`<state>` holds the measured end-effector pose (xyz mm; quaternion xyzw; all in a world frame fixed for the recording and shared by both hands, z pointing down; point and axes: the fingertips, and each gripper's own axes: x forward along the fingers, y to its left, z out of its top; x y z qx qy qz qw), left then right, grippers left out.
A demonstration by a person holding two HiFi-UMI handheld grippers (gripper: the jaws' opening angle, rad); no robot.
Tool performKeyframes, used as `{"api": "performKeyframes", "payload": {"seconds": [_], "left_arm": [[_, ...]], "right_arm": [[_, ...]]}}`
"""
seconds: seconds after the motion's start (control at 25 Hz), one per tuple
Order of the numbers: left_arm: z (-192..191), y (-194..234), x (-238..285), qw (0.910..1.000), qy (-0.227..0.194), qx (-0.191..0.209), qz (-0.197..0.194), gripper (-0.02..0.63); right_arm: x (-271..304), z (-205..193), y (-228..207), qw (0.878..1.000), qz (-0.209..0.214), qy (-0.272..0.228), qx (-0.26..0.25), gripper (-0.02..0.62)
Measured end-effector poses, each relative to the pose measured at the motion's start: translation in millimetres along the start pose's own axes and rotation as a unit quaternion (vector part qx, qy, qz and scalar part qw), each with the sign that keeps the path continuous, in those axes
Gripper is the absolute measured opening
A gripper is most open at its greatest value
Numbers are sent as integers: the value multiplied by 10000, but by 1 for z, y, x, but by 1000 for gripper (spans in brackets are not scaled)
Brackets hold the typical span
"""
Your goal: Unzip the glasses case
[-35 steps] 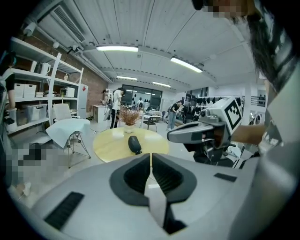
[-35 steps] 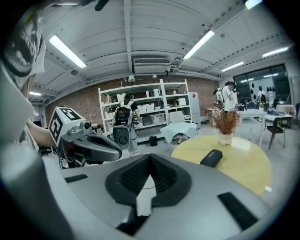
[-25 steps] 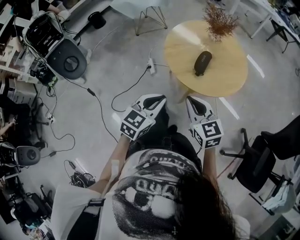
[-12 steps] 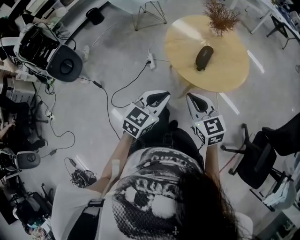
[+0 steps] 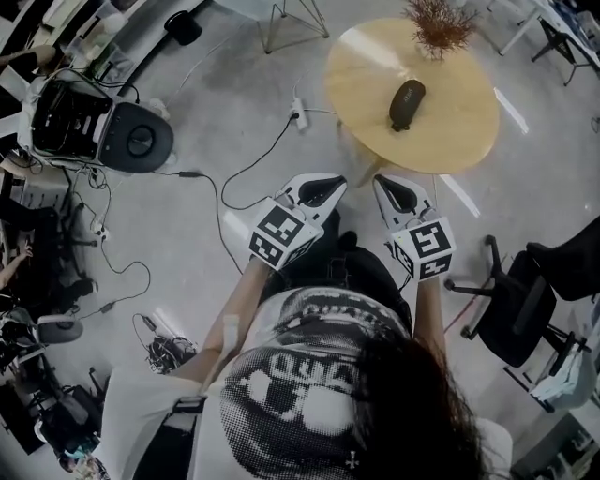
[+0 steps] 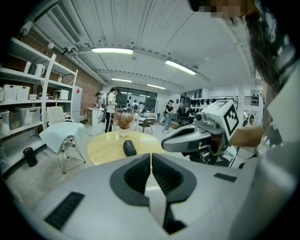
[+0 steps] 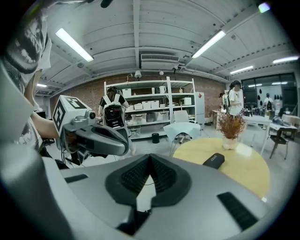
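A black glasses case point(image 5: 406, 103) lies closed on the round wooden table point(image 5: 366, 84), in front of a vase of dried twigs point(image 5: 439, 23). Both grippers hang side by side over the floor, short of the table's near edge and apart from the case. My left gripper point(image 5: 323, 187) is shut and empty; in its own view the case point(image 6: 129, 148) lies beyond its closed tips point(image 6: 151, 157). My right gripper point(image 5: 392, 190) is also shut with nothing in it. In the right gripper view the case point(image 7: 213, 161) lies ahead to the right of that gripper's tips point(image 7: 150, 157).
Cables and a power strip point(image 5: 300, 117) run over the concrete floor left of the table. A black office chair point(image 5: 511, 319) stands at the right and a cart of equipment point(image 5: 103, 122) at the far left. A white chair point(image 6: 61, 133) stands beyond the table, with people further back.
The head view has shifted a little. Both grippers hold about the same place in front of the table, and the case lies unmoved.
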<state>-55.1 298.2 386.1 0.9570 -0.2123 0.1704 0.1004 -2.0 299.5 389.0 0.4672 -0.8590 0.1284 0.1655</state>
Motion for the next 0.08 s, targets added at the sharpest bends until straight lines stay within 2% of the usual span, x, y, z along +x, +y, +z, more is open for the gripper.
{"api": "performKeyframes", "payload": {"seconds": [0.08], "left_arm": [[2,2,3,10000,-4,11,-20,17]], "right_arm": [[3,2,-3,10000,5,3,-17,-2]]}}
